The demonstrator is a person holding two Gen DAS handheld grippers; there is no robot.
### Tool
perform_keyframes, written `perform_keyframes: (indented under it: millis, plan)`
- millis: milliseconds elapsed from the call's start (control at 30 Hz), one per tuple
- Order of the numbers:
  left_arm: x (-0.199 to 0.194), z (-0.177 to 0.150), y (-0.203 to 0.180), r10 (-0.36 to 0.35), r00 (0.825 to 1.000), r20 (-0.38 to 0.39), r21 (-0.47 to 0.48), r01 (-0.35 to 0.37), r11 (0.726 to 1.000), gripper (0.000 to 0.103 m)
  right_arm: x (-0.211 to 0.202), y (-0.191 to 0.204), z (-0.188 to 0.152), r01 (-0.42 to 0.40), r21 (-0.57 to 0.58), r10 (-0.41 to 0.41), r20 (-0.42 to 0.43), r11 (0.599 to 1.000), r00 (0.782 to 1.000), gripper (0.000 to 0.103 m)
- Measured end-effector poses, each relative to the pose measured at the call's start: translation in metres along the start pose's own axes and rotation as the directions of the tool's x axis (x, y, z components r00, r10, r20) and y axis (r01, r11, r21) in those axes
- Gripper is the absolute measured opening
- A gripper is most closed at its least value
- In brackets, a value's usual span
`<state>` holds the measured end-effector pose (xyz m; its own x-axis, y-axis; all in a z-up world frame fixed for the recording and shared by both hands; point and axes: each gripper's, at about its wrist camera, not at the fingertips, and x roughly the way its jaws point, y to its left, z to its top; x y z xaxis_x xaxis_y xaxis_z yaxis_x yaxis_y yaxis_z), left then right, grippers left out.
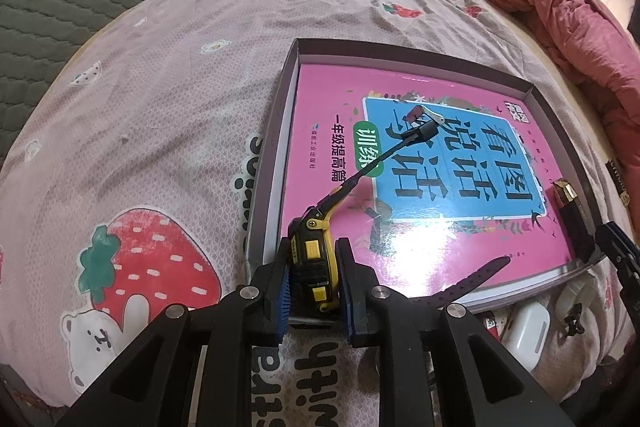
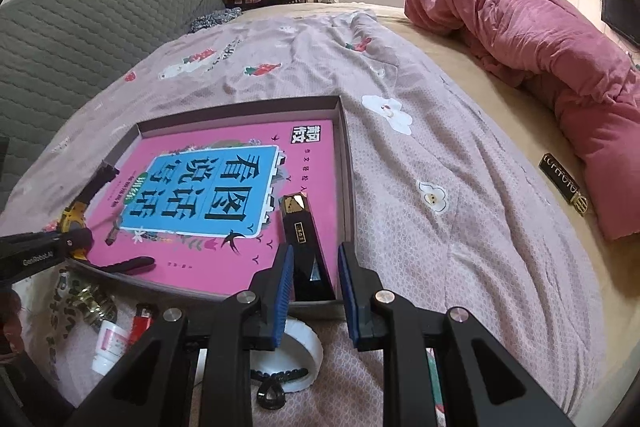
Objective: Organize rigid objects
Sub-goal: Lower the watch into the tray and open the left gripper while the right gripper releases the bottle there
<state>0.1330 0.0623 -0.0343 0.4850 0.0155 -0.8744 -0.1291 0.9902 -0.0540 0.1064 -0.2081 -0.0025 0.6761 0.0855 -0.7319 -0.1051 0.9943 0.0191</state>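
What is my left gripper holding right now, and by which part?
The left gripper pinches the yellow-and-black watch by the sides of its case.

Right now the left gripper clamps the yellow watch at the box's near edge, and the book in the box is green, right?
No: the book is pink, as the left wrist view shows. The left gripper does clamp the yellow watch at the near edge of the box.

Bed covered by a mauve strawberry-print sheet. Lying directly on it — shallow grey cardboard box tray, crumpled pink quilt, black gold-lettered bar, white tape roll, red lighter, small white jar.
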Motion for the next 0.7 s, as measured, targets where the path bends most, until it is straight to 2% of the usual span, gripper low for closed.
perform_keyframes:
  millis: [500, 633, 700]
  plan:
    - [-0.014, -0.006, 0.004, -0.024, 0.999, 0.034, 0.0, 0.024, 1.0, 0.023, -0.017, -0.001, -0.008, -0.019, 0.009, 0.019, 0.014, 1.0, 1.0, 0.024]
    - [-0.017, -0.007, 0.006, -0.006, 0.999, 0.049, -0.001, 0.006, 1.0, 0.027, -0.02, -0.002, -0.009, -0.03, 0.021, 0.029, 0.011, 0.999, 1.0, 0.024]
    - [-0.017, -0.007, 0.008, -0.019, 0.999, 0.048, -0.01, 0.019, 1.0, 0.027, -0.021, -0.002, -0.009, -0.03, 0.021, 0.03, 0.014, 0.999, 0.999, 0.024]
